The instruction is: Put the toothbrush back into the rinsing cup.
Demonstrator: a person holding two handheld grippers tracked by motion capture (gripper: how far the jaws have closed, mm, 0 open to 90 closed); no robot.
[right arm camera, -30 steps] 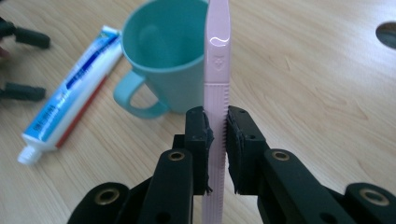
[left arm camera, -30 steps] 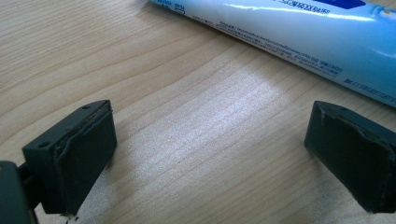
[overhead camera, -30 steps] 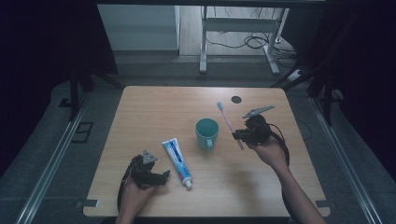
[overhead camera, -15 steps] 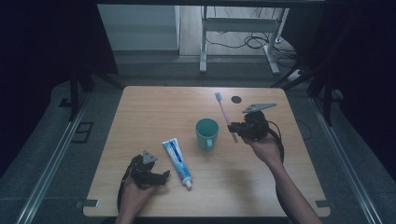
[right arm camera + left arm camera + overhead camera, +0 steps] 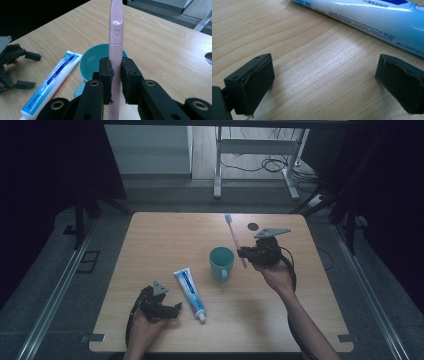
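Note:
My right gripper (image 5: pixel 115 75) is shut on a pink toothbrush (image 5: pixel 115 42), which stands nearly upright between the pads. In the high view the toothbrush (image 5: pixel 235 240) rises with its bristle end up, just right of a teal mug (image 5: pixel 221 262), held by my right gripper (image 5: pixel 245 254) above the table. A blue and white toothpaste tube (image 5: pixel 190 291) lies left of the mug. My left gripper (image 5: pixel 176 310) rests on the table near the front edge, open, with bare wood between its fingers (image 5: pixel 252 82) and the toothpaste tube (image 5: pixel 372 20) just beyond them.
The wooden table (image 5: pixel 150 240) has a small dark round mark (image 5: pixel 253 226) near its far edge. In the right gripper view the mug (image 5: pixel 92 62) sits right behind the jaws. A metal stand (image 5: pixel 255 150) and cables lie on the floor beyond.
My right gripper has moved up and slightly left with the toothbrush, bringing it more upright beside the mug. The left gripper has stayed put.

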